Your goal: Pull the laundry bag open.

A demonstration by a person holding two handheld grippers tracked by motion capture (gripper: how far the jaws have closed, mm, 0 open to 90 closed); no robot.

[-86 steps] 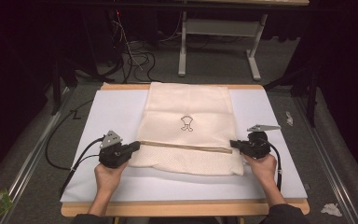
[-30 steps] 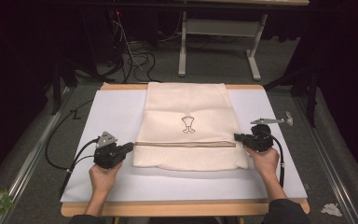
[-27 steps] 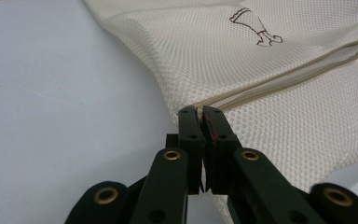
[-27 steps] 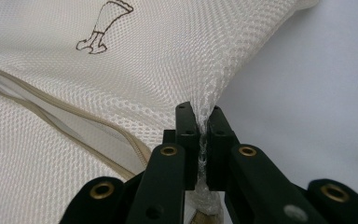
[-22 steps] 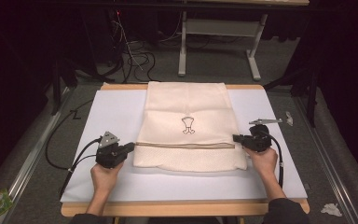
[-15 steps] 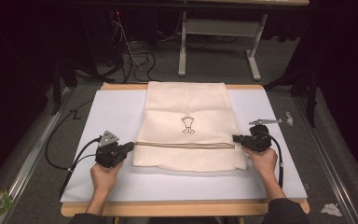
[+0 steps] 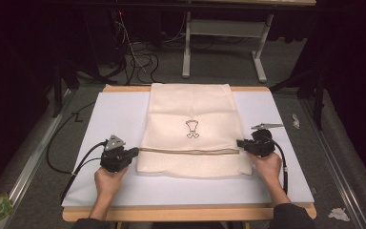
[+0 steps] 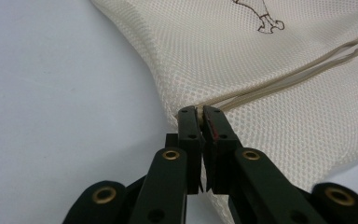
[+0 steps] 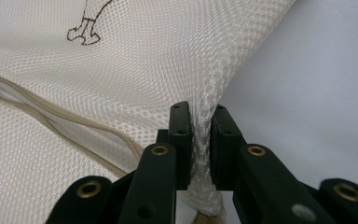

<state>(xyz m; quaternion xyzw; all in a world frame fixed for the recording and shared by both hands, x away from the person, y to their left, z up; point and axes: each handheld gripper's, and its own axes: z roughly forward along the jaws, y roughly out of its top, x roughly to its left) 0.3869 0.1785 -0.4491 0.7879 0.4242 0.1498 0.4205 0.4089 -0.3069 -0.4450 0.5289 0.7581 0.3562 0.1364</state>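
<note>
**Mesh bag folded at the seam, one grip beginning to ease**

We are working a cream mesh bag (image 7: pixel 190 119) that is lying flat in the middle of the white worktop (image 7: pixel 276 119), its near part doubled over along a tan zipper line (image 7: pixel 186 150). Our left tool (image 7: pixel 134 153) is staying clamped together on the bag's left edge right where the zipper ends, the fabric pinched tight between the pads (image 8: pixel 191 123). Our right tool (image 7: pixel 240 143) is sitting at the opposite edge; its jaws have just been opening, and a bunched ridge of mesh (image 9: pixel 200 140) is still standing between them, looking barely pressed now.

To finish this fold well, we are judging that both sides should let go low and level, so the edges are settling in line rather than springing back. Easing the right jaws fully apart before drawing that hand away should keep the mesh from snagging on the pads and dragging the crease askew.
</note>
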